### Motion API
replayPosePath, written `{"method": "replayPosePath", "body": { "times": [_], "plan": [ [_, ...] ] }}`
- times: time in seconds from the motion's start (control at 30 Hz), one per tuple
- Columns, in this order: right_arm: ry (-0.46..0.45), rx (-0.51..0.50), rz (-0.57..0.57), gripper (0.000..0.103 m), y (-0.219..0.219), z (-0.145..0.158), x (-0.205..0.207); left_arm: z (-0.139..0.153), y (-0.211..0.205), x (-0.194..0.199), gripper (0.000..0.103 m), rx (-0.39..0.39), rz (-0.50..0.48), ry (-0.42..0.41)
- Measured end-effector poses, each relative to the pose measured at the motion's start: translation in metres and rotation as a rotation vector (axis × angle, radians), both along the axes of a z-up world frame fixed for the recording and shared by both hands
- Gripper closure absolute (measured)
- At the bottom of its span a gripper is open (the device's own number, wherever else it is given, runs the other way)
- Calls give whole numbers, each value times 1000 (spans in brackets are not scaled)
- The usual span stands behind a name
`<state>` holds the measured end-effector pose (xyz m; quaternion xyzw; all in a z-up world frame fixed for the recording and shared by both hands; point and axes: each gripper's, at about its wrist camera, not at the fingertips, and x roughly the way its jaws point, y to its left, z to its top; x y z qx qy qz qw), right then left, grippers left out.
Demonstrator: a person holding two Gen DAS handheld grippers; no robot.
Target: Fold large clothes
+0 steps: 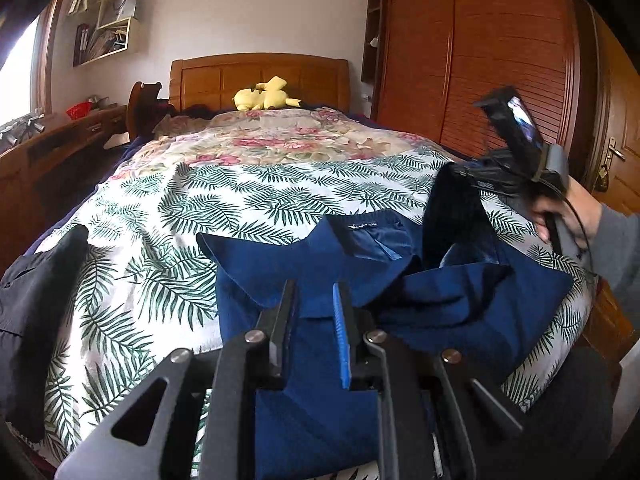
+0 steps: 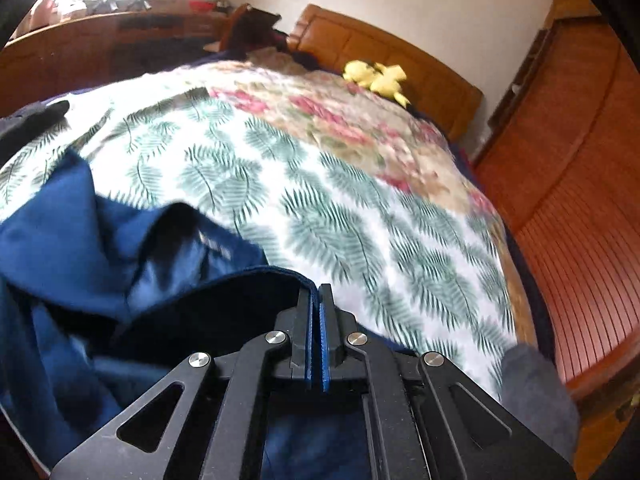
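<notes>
A navy blue garment (image 1: 320, 264) with a collar and neck label lies on the near end of the bed; it also shows in the right wrist view (image 2: 72, 240). My left gripper (image 1: 316, 292) is open and empty, hovering just above the garment's middle. My right gripper (image 2: 316, 292) is shut on a dark edge of the blue garment and lifts it off the bed. In the left wrist view the right gripper (image 1: 460, 172) is up at the right, with the fabric hanging from it.
The bed has a palm-leaf sheet (image 1: 260, 192) and a floral quilt (image 1: 280, 136) farther back. A yellow plush toy (image 1: 264, 94) lies by the headboard. A black garment (image 1: 36, 300) lies at the bed's left edge. A wooden wardrobe (image 1: 480, 60) stands on the right, a desk (image 1: 48, 148) on the left.
</notes>
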<state>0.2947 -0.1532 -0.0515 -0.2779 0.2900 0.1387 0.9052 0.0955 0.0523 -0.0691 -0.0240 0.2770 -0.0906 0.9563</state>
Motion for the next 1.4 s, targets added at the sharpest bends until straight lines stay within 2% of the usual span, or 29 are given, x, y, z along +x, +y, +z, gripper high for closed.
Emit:
{"method": "replayPosePath", "body": {
  "times": [0.17,0.3,0.33,0.37,0.4,0.43,0.5,0.57,0.73,1.0,1.2,1.4],
  "plan": [
    [10,26,24,103,28,0,18,-2,1,0,89,3,-9,6],
    [21,72,7,103,32,2,25,-1,3,-1,89,2,-10,4],
    [22,83,-2,100,32,4,25,-1,4,-1,89,-1,-8,1],
    [30,99,-14,96,31,7,25,-1,5,-2,89,-3,-7,0],
    [33,114,-14,85,30,9,24,-1,6,-2,89,-4,-5,0],
    [30,128,-11,67,29,11,22,-1,6,-2,89,-5,-2,-1],
    [1,158,5,57,28,19,15,-1,7,-3,89,-7,2,-2],
    [-29,155,14,56,30,25,9,0,7,-3,89,-8,4,-4],
    [15,180,89,54,37,24,-8,-1,9,-4,89,-8,13,-4],
    [156,215,249,49,66,-13,-54,-2,18,-3,89,-19,39,2],
    [232,186,366,48,97,-38,-82,-3,19,-2,89,-15,43,5],
    [284,131,415,48,115,-60,-93,-3,20,-2,89,-18,48,5]
  ]
}}
